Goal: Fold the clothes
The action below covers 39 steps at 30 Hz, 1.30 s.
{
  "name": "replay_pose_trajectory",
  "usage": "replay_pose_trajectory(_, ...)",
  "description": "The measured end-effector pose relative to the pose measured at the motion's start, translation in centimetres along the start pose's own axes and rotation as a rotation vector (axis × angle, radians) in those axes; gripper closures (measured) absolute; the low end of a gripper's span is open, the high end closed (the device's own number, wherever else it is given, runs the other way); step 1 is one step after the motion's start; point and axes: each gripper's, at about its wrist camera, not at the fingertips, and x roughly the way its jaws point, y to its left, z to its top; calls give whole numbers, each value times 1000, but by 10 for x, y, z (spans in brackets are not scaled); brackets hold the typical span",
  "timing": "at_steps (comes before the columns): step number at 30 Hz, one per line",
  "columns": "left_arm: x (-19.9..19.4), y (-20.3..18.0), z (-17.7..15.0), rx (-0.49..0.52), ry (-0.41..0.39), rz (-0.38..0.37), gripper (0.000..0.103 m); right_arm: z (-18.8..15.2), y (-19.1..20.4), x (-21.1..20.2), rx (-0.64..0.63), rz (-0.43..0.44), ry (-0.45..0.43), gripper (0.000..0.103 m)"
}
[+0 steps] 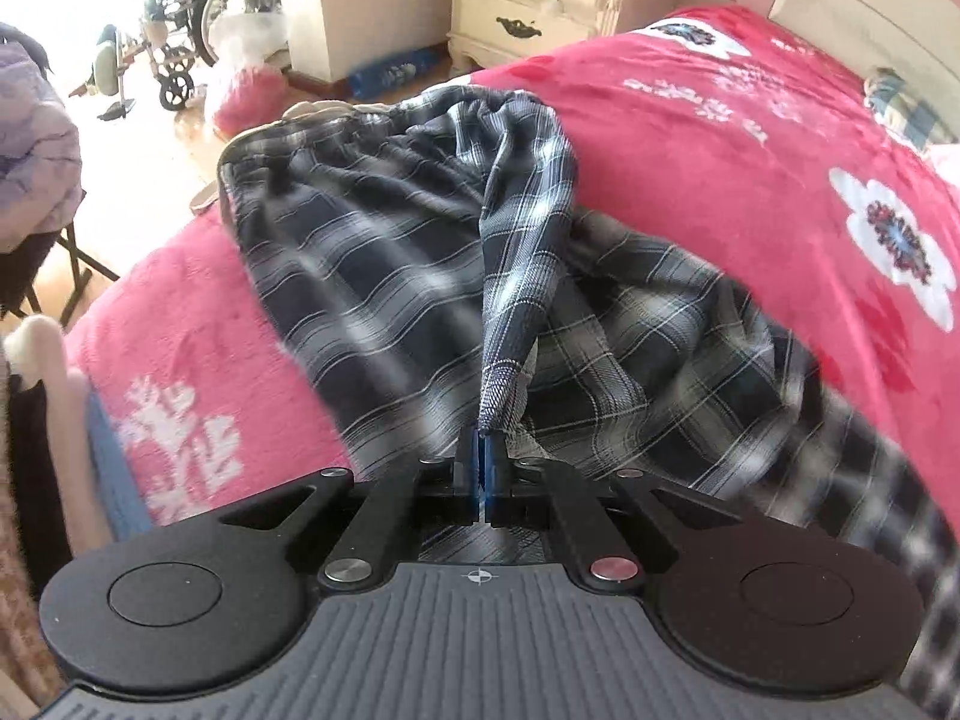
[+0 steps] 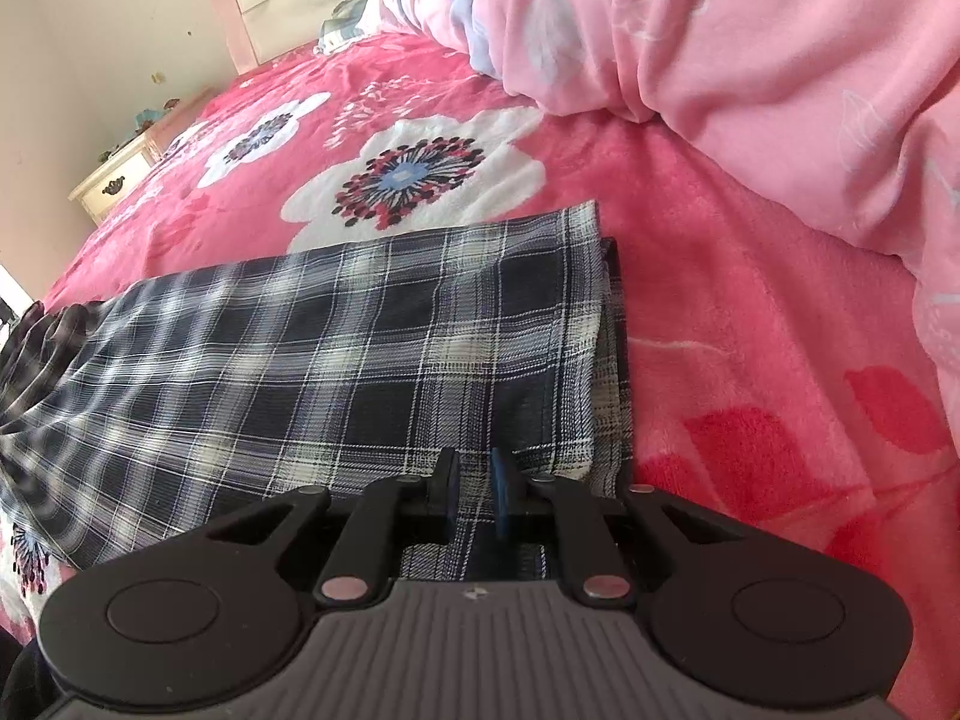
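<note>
red fleece with white flowers covers the bed we work on, and a cream dresser stands past its far edge. beyond that, on the bright wooden floor, we see a wheelchair near the top left of the left wrist view. a pink quilt is heaped on the bed at the upper right of the right wrist view.

the shirt, a dark plaid with pale lines, lies on the blanket. in the left wrist view it is rumpled, and its far edge reaches the side of the bed. our left gripper has its jaws together, clamped on a pinch of the cloth, and a ridge of fabric runs taut from that pinch up and away across the rest of the garment.

in the right wrist view the shirt lies flatter, with a straight folded edge on its right side and a darker layer showing just under that edge. our right gripper sits low over the near part of the cloth with its jaws a little apart, plaid visible between them. we cannot tell whether the fingertips touch the fabric.
</note>
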Motion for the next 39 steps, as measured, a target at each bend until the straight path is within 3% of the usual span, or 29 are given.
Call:
replay_pose_trajectory(11, -8, 11, -30, 77, -72, 71, 103, 1, 1, 1, -11, -8, 5, 91)
replay_pose_trajectory(16, 3, 9, -44, 158, -70, 104, 101, 2, 0, 1, -11, -8, 8, 91)
replay_pose_trajectory(20, 9, 13, -51, 128, -61, 87, 91, 6, 2, -7, -29, -36, -21, 90)
replay_pose_trajectory(21, 6, 17, -49, 99, -57, 79, 83, 8, 3, -11, -35, -49, -39, 88)
replay_pose_trajectory(27, -34, 23, -50, 68, -144, 70, 70, 11, 5, -23, -68, -26, -84, 87)
replay_pose_trajectory(32, -73, 21, -61, 68, -184, 1, 67, 8, -12, -15, -37, -55, -32, 91)
replay_pose_trajectory(36, -101, 26, -70, 57, -194, -39, 65, 12, -26, -41, 10, -11, -108, 87)
replay_pose_trajectory(39, -123, 31, -77, 60, -224, -63, 61, 22, -26, -48, -34, 16, -126, 87)
